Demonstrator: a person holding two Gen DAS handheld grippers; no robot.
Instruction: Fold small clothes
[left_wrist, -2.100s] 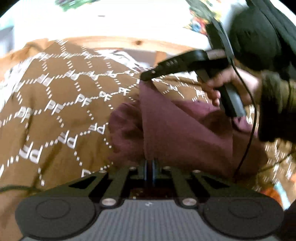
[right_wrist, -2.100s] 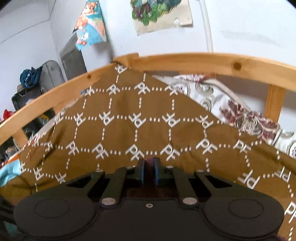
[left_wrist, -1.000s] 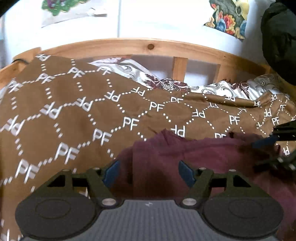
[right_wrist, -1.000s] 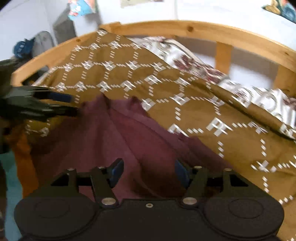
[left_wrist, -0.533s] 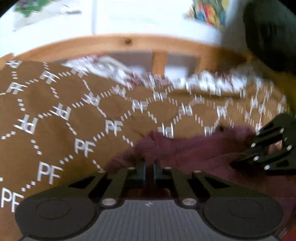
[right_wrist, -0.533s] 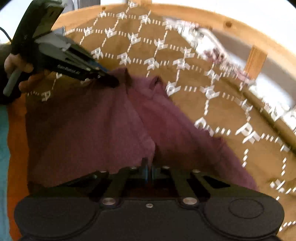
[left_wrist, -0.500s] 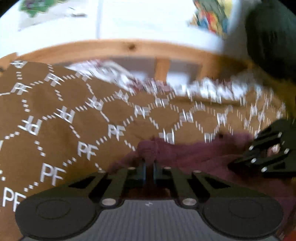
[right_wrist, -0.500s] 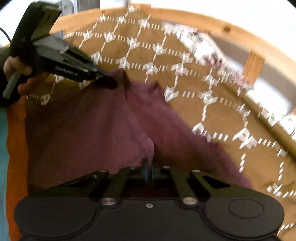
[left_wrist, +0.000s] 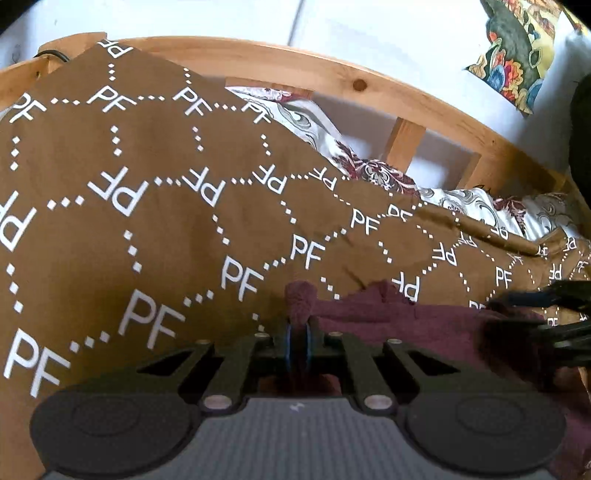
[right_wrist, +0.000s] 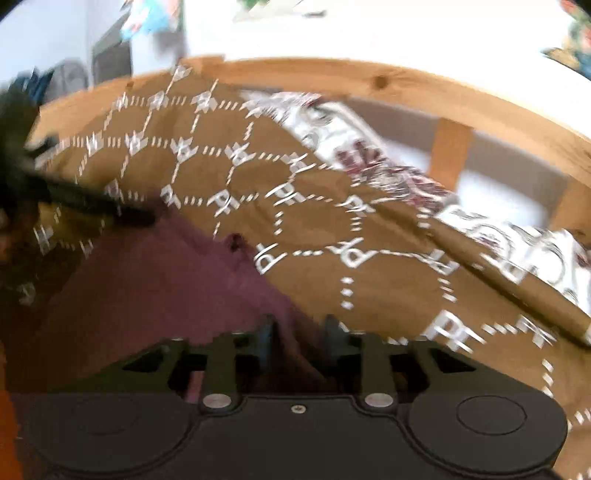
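A maroon garment (left_wrist: 399, 317) is lying on a brown bedspread (left_wrist: 155, 206) printed with white "PF" letters and dotted hexagons, spread over a bed with a curved wooden rail (left_wrist: 332, 74) along its far side. The left gripper (left_wrist: 298, 341) is clamping a bunched corner of the garment, its two blue-padded fingers pressed almost together with a tuft of maroon cloth sticking up just beyond the tips. In the right wrist view, which is blurred, the right gripper (right_wrist: 298, 334) is standing with its fingers parted; its jaws have just been opening, and the edge of the maroon cloth is lying between them without the pads pressing on it. From the left wrist view the right gripper is showing at the right edge, resting at the garment's far side. A patterned white and dark red sheet (left_wrist: 369, 166) is peeking out between the bedspread and the rail. A colourful picture (left_wrist: 517, 48) is hanging on the white wall behind.
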